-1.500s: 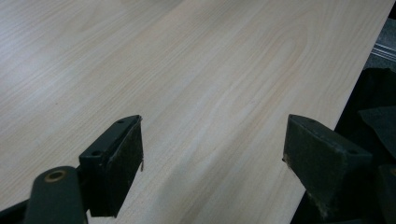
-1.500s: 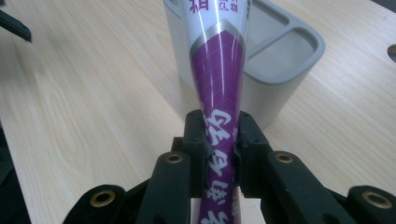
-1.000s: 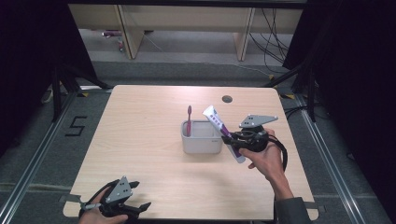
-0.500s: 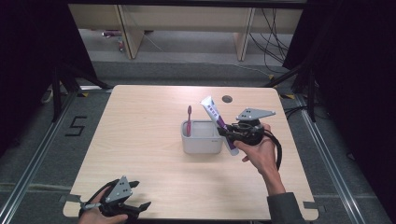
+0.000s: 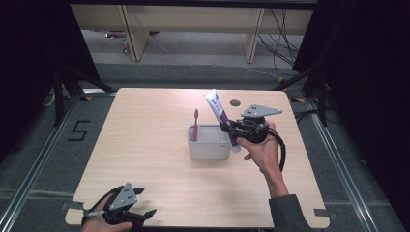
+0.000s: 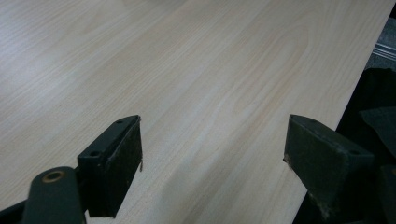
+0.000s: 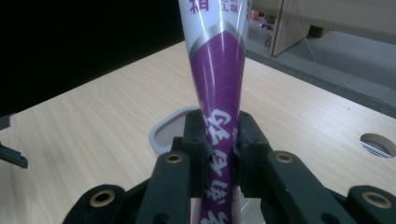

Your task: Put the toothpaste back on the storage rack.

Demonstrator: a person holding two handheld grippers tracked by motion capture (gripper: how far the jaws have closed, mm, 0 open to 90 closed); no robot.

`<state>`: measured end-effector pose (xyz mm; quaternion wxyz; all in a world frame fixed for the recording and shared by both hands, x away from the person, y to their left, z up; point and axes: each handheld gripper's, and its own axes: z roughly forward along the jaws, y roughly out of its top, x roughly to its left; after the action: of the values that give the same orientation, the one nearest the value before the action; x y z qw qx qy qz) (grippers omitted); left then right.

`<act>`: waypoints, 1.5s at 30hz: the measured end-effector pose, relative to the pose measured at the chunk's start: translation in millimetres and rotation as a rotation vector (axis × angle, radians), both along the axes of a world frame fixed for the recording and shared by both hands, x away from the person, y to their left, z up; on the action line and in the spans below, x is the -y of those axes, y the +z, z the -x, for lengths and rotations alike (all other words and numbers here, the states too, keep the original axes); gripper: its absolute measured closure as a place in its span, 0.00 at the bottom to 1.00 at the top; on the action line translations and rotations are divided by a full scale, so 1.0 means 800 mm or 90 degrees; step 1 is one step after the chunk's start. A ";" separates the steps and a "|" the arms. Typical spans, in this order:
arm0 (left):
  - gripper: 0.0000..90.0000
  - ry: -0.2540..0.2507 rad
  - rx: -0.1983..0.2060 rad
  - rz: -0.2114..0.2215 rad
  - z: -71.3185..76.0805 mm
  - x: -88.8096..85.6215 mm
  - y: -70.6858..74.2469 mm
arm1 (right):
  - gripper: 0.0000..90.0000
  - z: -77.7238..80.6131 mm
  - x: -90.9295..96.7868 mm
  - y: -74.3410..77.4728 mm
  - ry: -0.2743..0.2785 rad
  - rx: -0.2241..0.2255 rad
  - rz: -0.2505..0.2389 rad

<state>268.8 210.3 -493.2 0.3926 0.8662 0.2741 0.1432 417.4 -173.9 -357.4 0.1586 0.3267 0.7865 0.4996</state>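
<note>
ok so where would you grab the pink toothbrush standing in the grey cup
Grip the toothbrush on the bare handle just above the cup rim, coming straight down from above. It stands nearly upright at the cup's left end, so the jaws can close across the thin handle. The left gripper is open and free; the right gripper holds the toothpaste tube.

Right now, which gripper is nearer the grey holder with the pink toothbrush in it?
Right. The right gripper, shut on the toothpaste tube, sits at the grey holder's right edge. The left gripper rests open at the table's near left corner, far from it.
</note>
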 end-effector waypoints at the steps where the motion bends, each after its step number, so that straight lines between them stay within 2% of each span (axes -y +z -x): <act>1: 0.21 -0.002 0.001 -0.003 0.000 0.000 0.000 | 0.86 -0.002 -0.001 0.000 0.000 0.003 -0.002; 2: 0.21 0.000 -0.001 0.005 0.000 0.001 -0.001 | 0.86 -0.003 -0.003 -0.001 -0.003 0.001 -0.011; 3: 0.21 -0.001 0.004 -0.008 -0.002 0.000 0.000 | 0.86 -0.006 -0.004 -0.001 0.006 0.009 -0.015; 4: 0.21 0.002 0.005 0.001 -0.001 0.000 -0.001 | 0.86 -0.008 -0.005 -0.001 0.008 0.016 -0.015; 5: 0.21 0.001 0.001 0.003 0.000 0.000 0.000 | 0.86 -0.008 -0.007 -0.001 -0.007 0.010 -0.020; 6: 0.21 -0.001 0.003 0.000 -0.001 0.000 -0.001 | 0.86 -0.011 -0.007 -0.002 -0.002 0.013 -0.023; 7: 0.21 -0.002 0.001 -0.002 0.000 0.000 -0.001 | 0.86 -0.011 -0.009 -0.003 -0.011 0.018 -0.027; 9: 0.21 -0.001 0.005 -0.001 0.000 0.001 -0.001 | 0.86 -0.015 -0.012 -0.004 -0.004 0.013 -0.036; 11: 0.21 -0.001 0.004 0.002 0.001 0.001 -0.001 | 0.86 -0.019 -0.016 -0.006 0.002 0.024 -0.035; 15: 0.21 -0.004 0.005 -0.008 -0.001 -0.001 0.000 | 0.86 -0.026 -0.026 -0.007 -0.002 0.025 -0.038; 20: 0.21 -0.004 0.002 -0.001 0.000 0.000 -0.001 | 0.86 -0.036 -0.038 -0.006 0.005 0.028 -0.037; 22: 0.21 -0.001 0.004 -0.009 0.000 -0.001 0.000 | 0.86 -0.039 -0.041 -0.007 0.003 0.025 -0.036; 24: 0.21 -0.003 -0.001 0.007 0.001 0.001 0.000 | 0.86 -0.044 -0.045 -0.009 0.011 0.031 -0.032; 25: 0.21 -0.002 0.007 -0.005 0.000 -0.001 0.001 | 0.86 -0.045 -0.046 -0.009 0.007 0.028 -0.031; 27: 0.21 -0.005 0.004 -0.014 0.000 -0.002 0.001 | 0.86 -0.050 -0.048 -0.012 0.010 0.026 -0.036; 28: 0.21 -0.004 0.006 -0.009 0.000 -0.002 0.000 | 0.86 -0.050 -0.049 -0.013 0.008 0.019 -0.037; 29: 0.21 -0.004 -0.001 -0.005 0.000 -0.001 0.000 | 0.86 -0.052 -0.050 -0.014 0.012 0.024 -0.036; 30: 0.21 -0.003 0.004 0.004 0.000 0.000 -0.001 | 0.86 -0.053 -0.051 -0.015 0.010 0.023 -0.037; 32: 0.21 -0.004 0.003 -0.013 0.000 -0.002 0.002 | 0.86 -0.054 -0.053 -0.017 0.008 0.017 -0.042; 34: 0.21 -0.006 0.007 -0.009 0.000 -0.001 0.000 | 0.86 -0.058 -0.055 -0.019 0.012 0.023 -0.038; 35: 0.21 -0.009 0.001 -0.010 0.000 -0.001 0.000 | 0.86 -0.060 -0.055 -0.020 0.015 0.025 -0.039; 36: 0.21 -0.003 0.002 -0.015 0.000 -0.001 0.001 | 0.86 -0.060 -0.056 -0.021 0.007 0.018 -0.038; 38: 0.21 -0.004 0.002 -0.012 0.001 -0.002 0.001 | 0.86 -0.064 -0.059 -0.025 0.015 0.026 -0.040; 39: 0.21 -0.006 0.006 -0.008 0.000 -0.002 0.000 | 0.86 -0.065 -0.060 -0.028 0.011 0.020 -0.044; 40: 0.21 -0.007 0.001 -0.016 0.000 -0.002 0.001 | 0.86 -0.067 -0.060 -0.030 0.010 0.029 -0.031; 41: 0.21 -0.008 -0.002 -0.018 0.000 -0.002 0.003 | 0.86 -0.068 -0.062 -0.033 0.010 0.020 -0.035; 42: 0.21 -0.007 0.000 -0.006 0.000 -0.002 0.001 | 0.86 -0.069 -0.061 -0.035 0.010 0.026 -0.028; 43: 0.21 -0.007 -0.002 -0.002 0.001 -0.001 0.001 | 0.86 -0.069 -0.064 -0.038 0.011 0.009 -0.043; 44: 0.21 -0.005 0.006 0.000 0.001 -0.001 0.000 | 0.86 -0.070 -0.063 -0.040 0.015 0.019 -0.032; 45: 0.21 -0.005 0.005 0.000 0.001 -0.001 0.000 | 0.86 -0.071 -0.064 -0.042 0.018 0.015 -0.037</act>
<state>268.1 211.0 -493.2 0.3946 0.8665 0.2692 0.1451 474.4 -122.6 -391.0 0.1515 0.3143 0.7743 0.5280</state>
